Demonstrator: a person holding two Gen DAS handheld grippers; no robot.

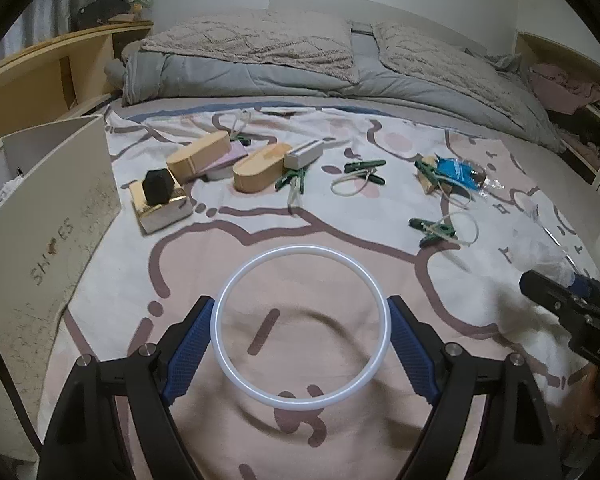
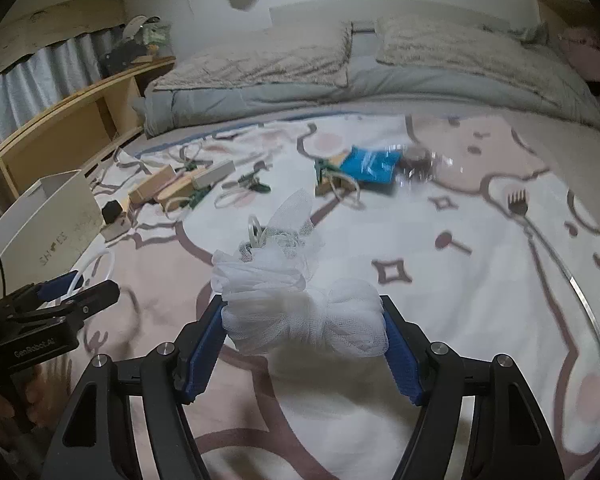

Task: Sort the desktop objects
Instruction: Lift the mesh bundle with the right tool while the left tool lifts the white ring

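Note:
My left gripper (image 1: 300, 332) holds a white ring (image 1: 236, 376) between its blue pads, above the patterned sheet (image 1: 360, 240). My right gripper (image 2: 304, 328) is shut on a bundle of white mesh netting (image 2: 300, 316) and holds it above the sheet. The right gripper also shows at the right edge of the left wrist view (image 1: 572, 300), and the left gripper at the left of the right wrist view (image 2: 60, 300). Farther out lie wooden blocks (image 1: 260, 166), a gold box (image 1: 162, 208) with a black cube (image 1: 158, 186) on it, green clips (image 1: 364, 166) and a blue packet (image 1: 456, 172).
A white cardboard shoe box (image 1: 48, 216) stands at the left. Pillows and a grey duvet (image 1: 300, 68) lie at the far end of the bed. A wooden shelf (image 1: 40, 76) runs along the left. A clear plastic wrapper (image 2: 424, 164) lies by the blue packet.

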